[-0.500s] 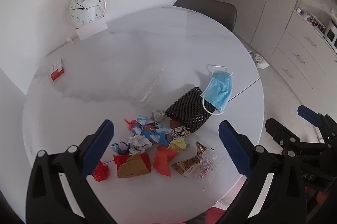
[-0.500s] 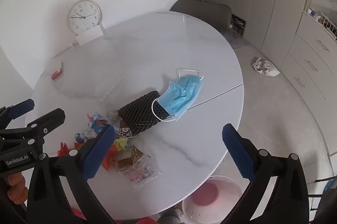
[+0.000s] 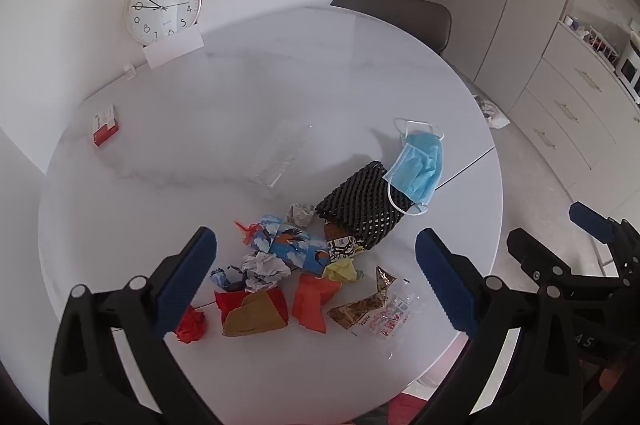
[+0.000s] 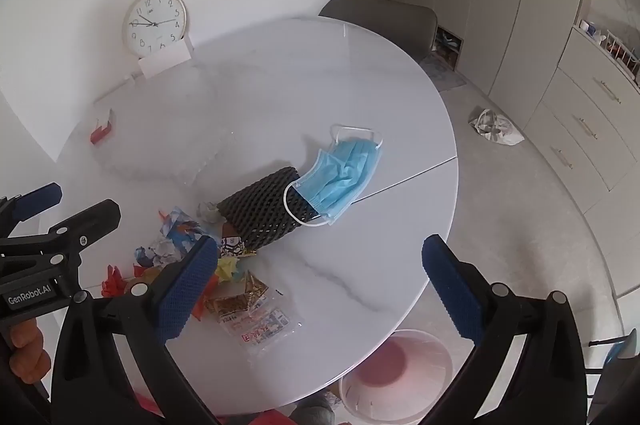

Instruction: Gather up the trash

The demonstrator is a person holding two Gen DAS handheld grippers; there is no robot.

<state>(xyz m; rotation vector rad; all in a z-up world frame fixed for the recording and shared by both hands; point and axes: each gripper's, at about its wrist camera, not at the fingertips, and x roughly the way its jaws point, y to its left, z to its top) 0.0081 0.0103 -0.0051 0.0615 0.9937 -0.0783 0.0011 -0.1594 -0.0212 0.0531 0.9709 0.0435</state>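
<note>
A pile of trash lies on the round white table (image 3: 280, 73): a blue face mask (image 3: 420, 167) (image 4: 344, 173) resting on a black foam net sleeve (image 3: 360, 209) (image 4: 264, 209), crumpled papers (image 3: 266, 267), red and orange scraps (image 3: 312, 301), a brown paper piece (image 3: 256, 315) and clear snack wrappers (image 3: 372, 313) (image 4: 260, 321). My left gripper (image 3: 316, 281) is open and empty, above the pile. My right gripper (image 4: 320, 285) is open and empty, above the table's near edge, right of the pile. A pink-bottomed clear bin (image 4: 396, 369) stands on the floor below the table edge.
A clock (image 3: 162, 7) leans on the wall behind a white card. A small red box (image 3: 105, 125) and a clear plastic tray (image 3: 280, 159) lie on the table. A grey chair (image 3: 394, 13) stands behind it. Cabinets (image 4: 580, 113) line the right; a bag (image 4: 496, 127) lies on the floor.
Both grippers have shifted only slightly; the trash lies as before and both stay open.
</note>
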